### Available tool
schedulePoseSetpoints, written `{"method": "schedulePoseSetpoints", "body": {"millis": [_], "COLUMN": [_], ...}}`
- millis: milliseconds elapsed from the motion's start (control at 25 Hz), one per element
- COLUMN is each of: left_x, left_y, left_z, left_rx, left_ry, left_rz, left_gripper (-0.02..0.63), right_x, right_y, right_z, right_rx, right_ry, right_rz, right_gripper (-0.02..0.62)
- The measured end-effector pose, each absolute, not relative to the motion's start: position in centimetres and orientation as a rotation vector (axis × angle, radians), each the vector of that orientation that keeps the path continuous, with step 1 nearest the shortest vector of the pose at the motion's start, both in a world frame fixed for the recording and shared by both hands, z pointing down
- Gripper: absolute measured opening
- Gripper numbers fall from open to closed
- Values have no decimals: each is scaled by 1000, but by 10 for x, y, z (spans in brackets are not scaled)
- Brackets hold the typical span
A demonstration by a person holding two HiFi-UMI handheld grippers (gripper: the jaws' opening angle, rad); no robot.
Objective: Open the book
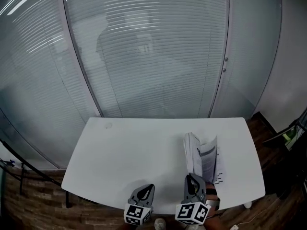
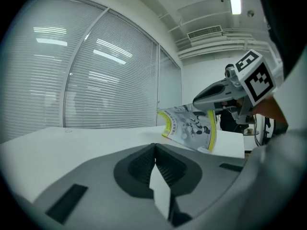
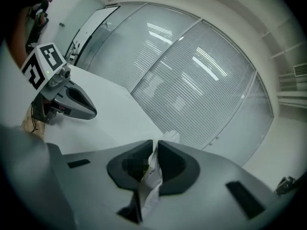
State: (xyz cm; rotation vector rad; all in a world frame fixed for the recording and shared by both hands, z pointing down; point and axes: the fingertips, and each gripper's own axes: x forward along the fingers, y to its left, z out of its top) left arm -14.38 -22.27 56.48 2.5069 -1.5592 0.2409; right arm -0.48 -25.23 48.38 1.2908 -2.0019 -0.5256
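Note:
A book [image 1: 201, 159] lies at the right side of the white table [image 1: 129, 147], its cover and some pages lifted up on end. My right gripper [image 1: 194, 178] is at the book's near edge, shut on the raised pages [image 3: 151, 176], which are pinched between its jaws. The left gripper view shows the grey and yellow cover [image 2: 189, 128] hanging tilted from the right gripper [image 2: 197, 100]. My left gripper [image 1: 146, 189] hovers over the table's near edge, left of the book and apart from it. Its tips meet, with nothing held [image 2: 154, 147].
A glass wall with blinds [image 1: 144, 56] rises behind the table. Wooden floor [image 1: 29, 200] shows to the left and a dark chair [image 1: 292, 133] at the far right. The left half of the table top is bare white.

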Motion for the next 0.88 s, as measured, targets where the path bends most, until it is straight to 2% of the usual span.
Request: {"method": "schedulePoseSetpoints", "body": {"millis": [480,880], "left_x": [-202,-220], "left_y": [-221,-213], "left_z": [570,578], "left_rx": [2404,2332], "left_ry": [-1696,-1694], "left_rz": [232,272], "left_gripper": [11,11], "right_x": [-115,-144], "right_y": [-225,-217], "right_z": [556,610], "right_rx": [907,745], "right_ry": [-2036,-1962], "right_rz": [-645,-672], "right_gripper": [41,54]}}
